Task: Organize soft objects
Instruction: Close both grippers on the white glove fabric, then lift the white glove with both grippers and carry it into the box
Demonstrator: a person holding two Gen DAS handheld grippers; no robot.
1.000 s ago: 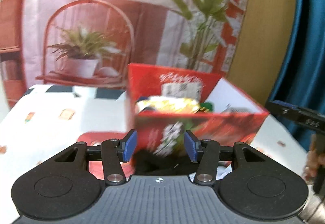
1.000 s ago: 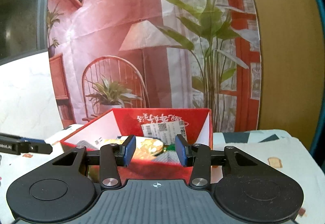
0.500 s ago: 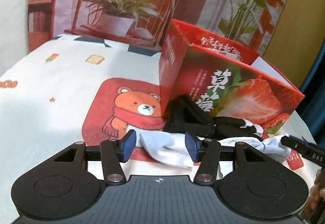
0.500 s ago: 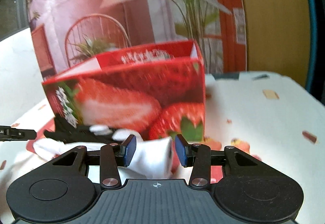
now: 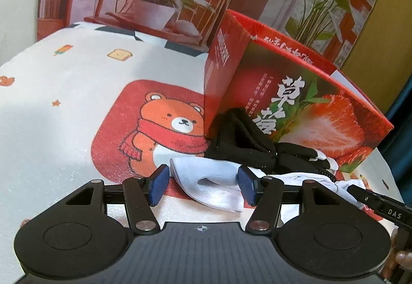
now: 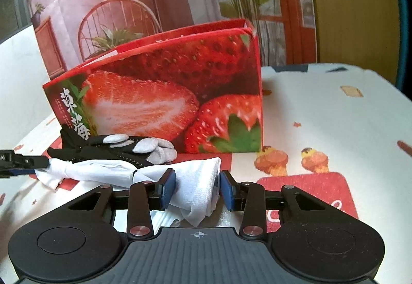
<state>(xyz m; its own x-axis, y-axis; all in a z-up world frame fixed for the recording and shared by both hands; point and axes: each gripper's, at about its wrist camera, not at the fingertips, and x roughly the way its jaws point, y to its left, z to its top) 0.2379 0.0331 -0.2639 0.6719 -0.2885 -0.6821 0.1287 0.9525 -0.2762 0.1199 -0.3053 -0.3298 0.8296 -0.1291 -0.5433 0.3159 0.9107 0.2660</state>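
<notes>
Our left gripper point(image 5: 203, 187) has just been widening its jaws around one end of the white sock point(image 5: 206, 181); our right gripper's point(image 6: 197, 190) narrower jaws straddle the other end, unpinched. It lies on the desk point(image 6: 334, 109) before the box point(image 6: 167, 93).

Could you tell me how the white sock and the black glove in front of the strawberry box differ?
The white sock is plain white and lies stretched out nearest the grippers; the black glove is black with grey fingertips and sits bunched against the strawberry box. An end of the sock lies between each gripper's jaws; the glove lies beyond them. Both are soft and rest on the tablecloth.
</notes>
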